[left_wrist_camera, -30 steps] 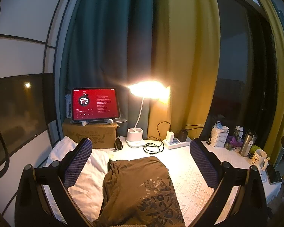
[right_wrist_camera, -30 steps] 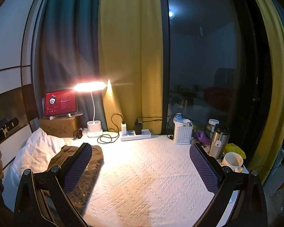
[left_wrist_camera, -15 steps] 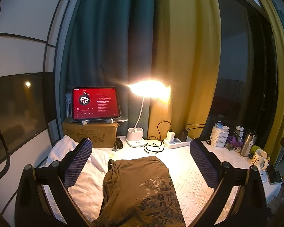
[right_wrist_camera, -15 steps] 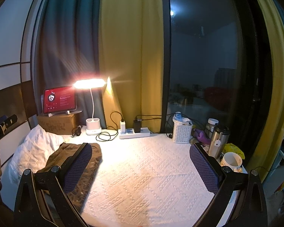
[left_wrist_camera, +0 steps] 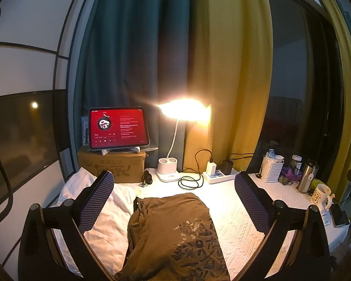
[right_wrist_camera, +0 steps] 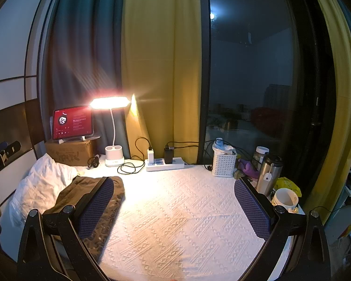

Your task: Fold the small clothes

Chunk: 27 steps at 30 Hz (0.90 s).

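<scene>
Left gripper (left_wrist_camera: pixel 174 201) is hanging above the table, jaws spread wide, nothing between them. The brown printed garment (left_wrist_camera: pixel 175 236) is lying under it on the white textured cloth (left_wrist_camera: pixel 236 220), running from centre toward 6 o'clock of the left wrist view. White bedding (left_wrist_camera: pixel 107 215) is lying bunched at 9 o'clock, touching the garment.

Right gripper (right_wrist_camera: pixel 174 201) is also gaping wide and holding nothing, hovering over bare cloth. The garment sits at 8 o'clock of the right wrist view, partly behind the left finger.

Lit desk lamp (left_wrist_camera: pixel 184 113) is glowing at 12 o'clock; red-screened tablet (left_wrist_camera: pixel 118 128) is standing on a cardboard box (left_wrist_camera: pixel 112 167) at 10 o'clock.
</scene>
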Each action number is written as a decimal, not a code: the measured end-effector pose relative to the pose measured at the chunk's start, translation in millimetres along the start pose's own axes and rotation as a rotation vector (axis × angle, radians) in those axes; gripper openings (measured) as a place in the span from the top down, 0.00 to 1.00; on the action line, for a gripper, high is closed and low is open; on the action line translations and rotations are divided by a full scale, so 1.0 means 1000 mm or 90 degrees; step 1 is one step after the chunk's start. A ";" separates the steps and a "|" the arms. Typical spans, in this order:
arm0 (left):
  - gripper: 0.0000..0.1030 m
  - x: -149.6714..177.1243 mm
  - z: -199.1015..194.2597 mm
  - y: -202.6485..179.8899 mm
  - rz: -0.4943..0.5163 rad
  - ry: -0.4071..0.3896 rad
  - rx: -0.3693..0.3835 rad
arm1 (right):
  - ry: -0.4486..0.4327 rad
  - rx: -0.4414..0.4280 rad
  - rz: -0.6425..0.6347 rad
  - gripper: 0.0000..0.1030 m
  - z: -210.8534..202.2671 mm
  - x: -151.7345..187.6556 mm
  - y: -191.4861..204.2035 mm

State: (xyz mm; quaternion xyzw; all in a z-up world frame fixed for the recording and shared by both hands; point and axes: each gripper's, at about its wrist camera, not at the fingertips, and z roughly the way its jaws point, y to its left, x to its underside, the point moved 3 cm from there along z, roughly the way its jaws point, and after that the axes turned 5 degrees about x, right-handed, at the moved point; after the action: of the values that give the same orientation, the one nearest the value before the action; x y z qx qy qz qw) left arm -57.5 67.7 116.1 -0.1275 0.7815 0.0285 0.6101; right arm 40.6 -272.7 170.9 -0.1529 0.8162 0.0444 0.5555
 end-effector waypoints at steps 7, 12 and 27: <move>0.01 0.000 -0.001 0.002 0.001 0.002 0.003 | 0.000 -0.001 -0.001 0.00 0.001 0.000 0.000; 0.01 0.001 -0.001 0.001 0.002 0.002 0.001 | 0.000 -0.001 0.000 0.00 0.000 0.000 0.000; 0.01 0.003 -0.001 -0.004 0.005 0.003 0.009 | 0.001 -0.001 -0.001 0.00 0.000 0.002 0.002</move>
State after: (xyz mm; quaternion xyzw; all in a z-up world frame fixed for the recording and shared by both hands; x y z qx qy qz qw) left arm -58.5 63.7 114.3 -0.1202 0.7838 0.0251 0.6088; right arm 39.8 -271.6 169.0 -0.1544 0.8164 0.0446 0.5547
